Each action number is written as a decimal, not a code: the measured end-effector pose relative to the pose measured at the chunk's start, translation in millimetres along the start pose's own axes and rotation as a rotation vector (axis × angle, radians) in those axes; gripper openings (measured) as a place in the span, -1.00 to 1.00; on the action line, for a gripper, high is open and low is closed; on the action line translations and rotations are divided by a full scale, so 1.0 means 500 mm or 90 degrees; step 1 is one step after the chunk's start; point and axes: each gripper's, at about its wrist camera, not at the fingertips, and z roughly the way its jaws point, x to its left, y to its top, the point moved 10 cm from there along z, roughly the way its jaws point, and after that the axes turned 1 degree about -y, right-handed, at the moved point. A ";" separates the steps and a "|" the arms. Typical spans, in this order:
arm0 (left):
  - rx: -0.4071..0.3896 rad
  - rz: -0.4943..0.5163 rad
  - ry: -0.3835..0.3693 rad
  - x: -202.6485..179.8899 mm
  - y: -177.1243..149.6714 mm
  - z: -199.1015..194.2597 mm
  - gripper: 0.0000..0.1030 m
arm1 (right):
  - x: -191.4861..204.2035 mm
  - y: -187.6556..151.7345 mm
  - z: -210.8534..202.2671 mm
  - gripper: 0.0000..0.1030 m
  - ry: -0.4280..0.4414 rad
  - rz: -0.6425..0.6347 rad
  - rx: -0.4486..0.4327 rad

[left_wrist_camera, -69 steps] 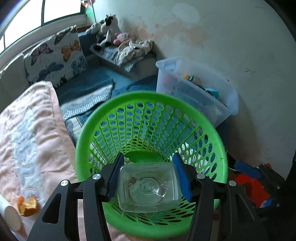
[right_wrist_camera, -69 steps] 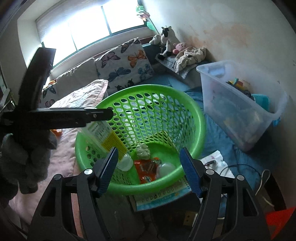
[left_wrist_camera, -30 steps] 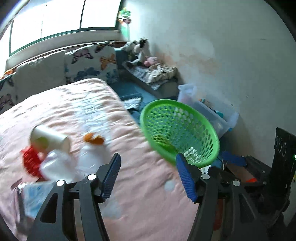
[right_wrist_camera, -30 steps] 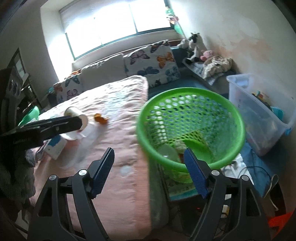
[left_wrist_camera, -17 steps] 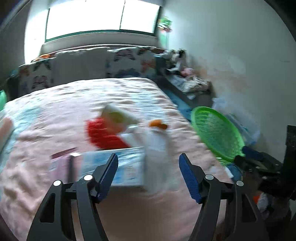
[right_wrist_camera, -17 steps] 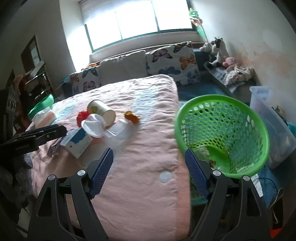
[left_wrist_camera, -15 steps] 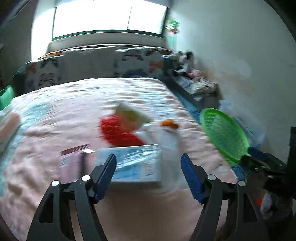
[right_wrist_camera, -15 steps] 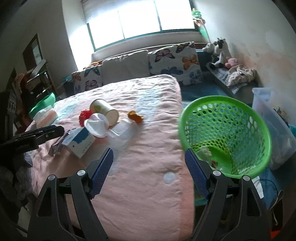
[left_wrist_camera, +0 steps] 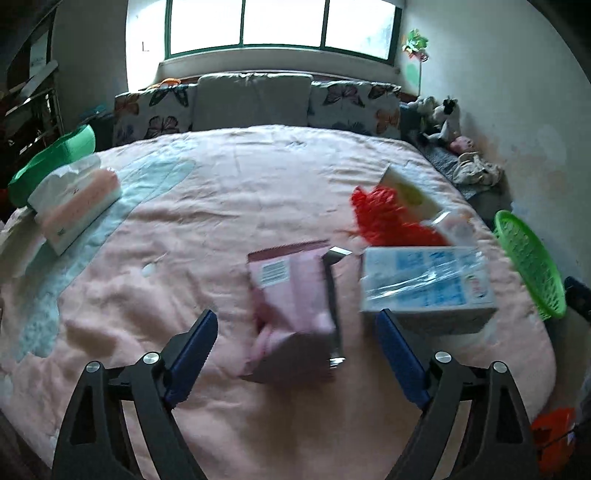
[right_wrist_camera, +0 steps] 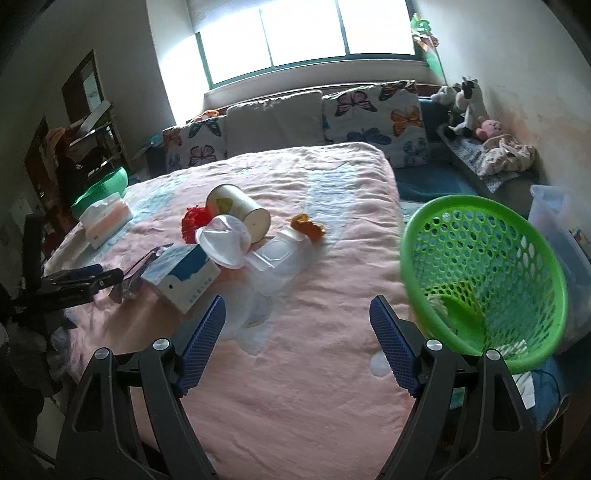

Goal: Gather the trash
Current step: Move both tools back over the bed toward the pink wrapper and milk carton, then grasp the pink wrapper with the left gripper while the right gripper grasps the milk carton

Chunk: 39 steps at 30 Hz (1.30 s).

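We are holding our left gripper point(left_wrist_camera: 295, 334) wide open over a pink snack bag point(left_wrist_camera: 291, 295) lying on the bed point(left_wrist_camera: 221, 206). Our right gripper point(right_wrist_camera: 297, 319) is wide open and empty too, beside the green basket point(right_wrist_camera: 484, 273).

Bright window point(left_wrist_camera: 280, 22), pink bed point(left_wrist_camera: 229, 192), butterfly pillows point(right_wrist_camera: 373, 114).

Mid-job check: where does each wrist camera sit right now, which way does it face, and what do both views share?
Left wrist: above the bed's near edge, facing the window; open left gripper frames the pink packet.
Right wrist: over the bed, facing the window; open right gripper, left gripper at frame left.
Shared: blue-and-white box, green basket.
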 end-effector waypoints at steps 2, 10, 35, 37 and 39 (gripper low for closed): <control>0.009 -0.006 -0.001 0.011 -0.007 0.014 0.64 | 0.010 0.000 0.004 0.57 0.004 -0.009 0.004; 0.044 -0.027 -0.041 0.026 -0.029 0.054 0.65 | 0.055 0.006 0.035 0.58 0.038 -0.050 0.031; 0.024 0.000 -0.101 0.015 -0.009 0.037 -0.08 | 0.253 0.039 0.134 0.58 0.161 -0.252 0.115; 0.020 0.003 -0.097 0.020 -0.006 0.030 -0.12 | 0.271 0.040 0.146 0.58 0.176 -0.270 0.128; 0.017 0.001 -0.098 0.026 -0.003 0.026 -0.15 | 0.286 0.042 0.160 0.58 0.181 -0.290 0.136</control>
